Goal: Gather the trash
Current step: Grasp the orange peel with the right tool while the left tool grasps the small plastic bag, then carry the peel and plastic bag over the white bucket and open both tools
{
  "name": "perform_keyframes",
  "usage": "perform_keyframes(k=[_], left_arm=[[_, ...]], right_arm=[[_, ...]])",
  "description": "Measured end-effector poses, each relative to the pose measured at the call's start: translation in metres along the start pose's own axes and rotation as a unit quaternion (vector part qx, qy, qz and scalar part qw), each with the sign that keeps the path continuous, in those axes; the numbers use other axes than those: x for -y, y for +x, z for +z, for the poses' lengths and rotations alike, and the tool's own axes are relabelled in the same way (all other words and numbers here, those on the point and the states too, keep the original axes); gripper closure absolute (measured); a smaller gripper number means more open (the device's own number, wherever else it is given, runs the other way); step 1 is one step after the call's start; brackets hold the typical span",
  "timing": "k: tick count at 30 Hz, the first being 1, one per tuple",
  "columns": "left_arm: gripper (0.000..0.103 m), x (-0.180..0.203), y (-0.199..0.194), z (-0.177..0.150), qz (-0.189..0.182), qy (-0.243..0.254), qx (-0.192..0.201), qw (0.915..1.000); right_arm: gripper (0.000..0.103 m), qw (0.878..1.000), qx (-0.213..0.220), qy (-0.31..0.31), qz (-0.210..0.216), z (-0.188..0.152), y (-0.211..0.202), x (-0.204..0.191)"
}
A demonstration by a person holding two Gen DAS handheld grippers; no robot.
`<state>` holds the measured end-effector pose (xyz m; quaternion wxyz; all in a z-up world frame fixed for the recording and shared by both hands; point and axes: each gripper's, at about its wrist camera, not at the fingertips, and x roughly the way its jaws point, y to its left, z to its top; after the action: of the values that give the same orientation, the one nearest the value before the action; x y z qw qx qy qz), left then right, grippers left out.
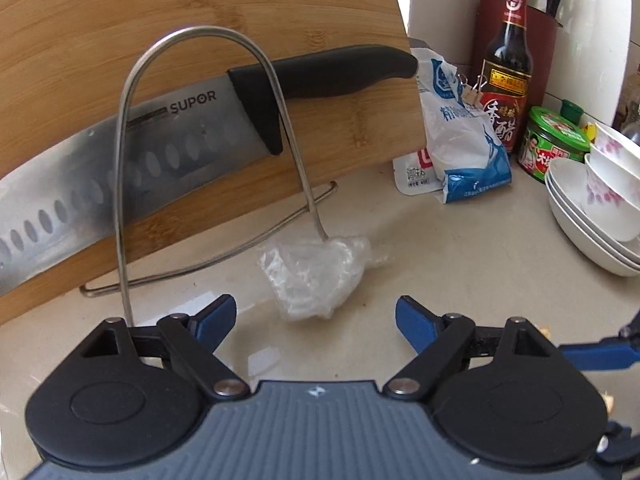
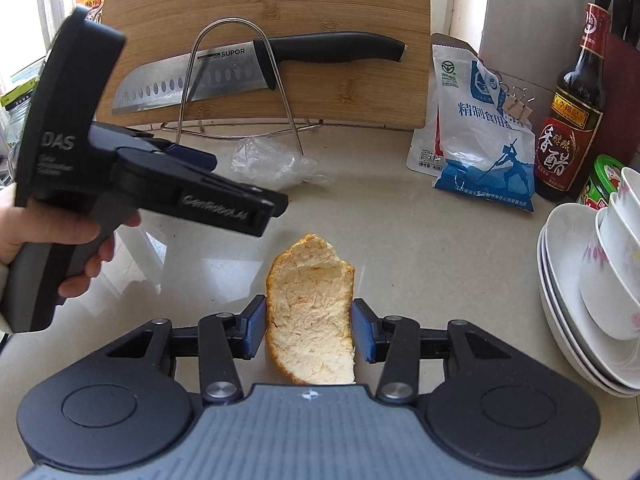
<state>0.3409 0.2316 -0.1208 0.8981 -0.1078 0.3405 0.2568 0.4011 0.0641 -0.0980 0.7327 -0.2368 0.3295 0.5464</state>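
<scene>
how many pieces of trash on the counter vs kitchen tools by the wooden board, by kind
Orange peel piece, pale pith up, between the right gripper jaws: 1
Crumpled clear plastic wrap: 1
Steel knife with black handle: 1
Bamboo cutting board: 1
Bent wire rack: 1
Total: 5 (2 trash, 3 tools)

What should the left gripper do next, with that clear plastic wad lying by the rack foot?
Probably ease the left gripper forward and down until its open jaws straddle the crumpled plastic wrap, then close. The wrap lies just ahead of the fingertips, touching the wire rack, so approach clear of that wire. The right gripper is already shut on the orange peel.
</scene>
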Motion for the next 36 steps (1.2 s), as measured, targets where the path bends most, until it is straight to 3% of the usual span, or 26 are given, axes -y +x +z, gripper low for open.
perform_keyframes(k=[6,10,29,31,32,34,36], left_arm=[[0.027,-0.001,0.019,0.006,0.009,-0.028,0.008,0.9996],[0.060,-0.002,0.017,0.008,-0.001,-0.037,0.012,0.9992],[0.064,0.004,-0.047,-0.013,-0.046,0.005,0.013,0.9988],[0.064,0.002,-0.054,-0.017,-0.053,0.004,0.012,0.9985],[0.064,0.001,-0.057,-0.018,-0.054,0.004,0.012,0.9984],[0.064,0.001,-0.061,-0.020,-0.054,0.008,0.012,0.9984],[0.064,0.000,-0.065,-0.022,-0.056,0.010,0.012,0.9983]], right_arm=[[0.052,1.000,0.002,0.003,0.000,0.001,-0.001,0.001],[0.052,1.000,0.000,0.005,-0.001,0.001,0.000,0.002],[0.054,1.000,0.001,0.001,0.012,-0.003,-0.023,-0.006],[0.045,1.000,0.001,0.000,0.013,-0.004,-0.025,-0.006],[0.031,1.000,0.003,0.000,0.011,-0.005,-0.025,-0.007],[0.016,1.000,0.010,-0.003,0.004,-0.007,-0.024,-0.009],[0.012,1.000,0.006,0.003,0.008,-0.008,-0.017,-0.009]])
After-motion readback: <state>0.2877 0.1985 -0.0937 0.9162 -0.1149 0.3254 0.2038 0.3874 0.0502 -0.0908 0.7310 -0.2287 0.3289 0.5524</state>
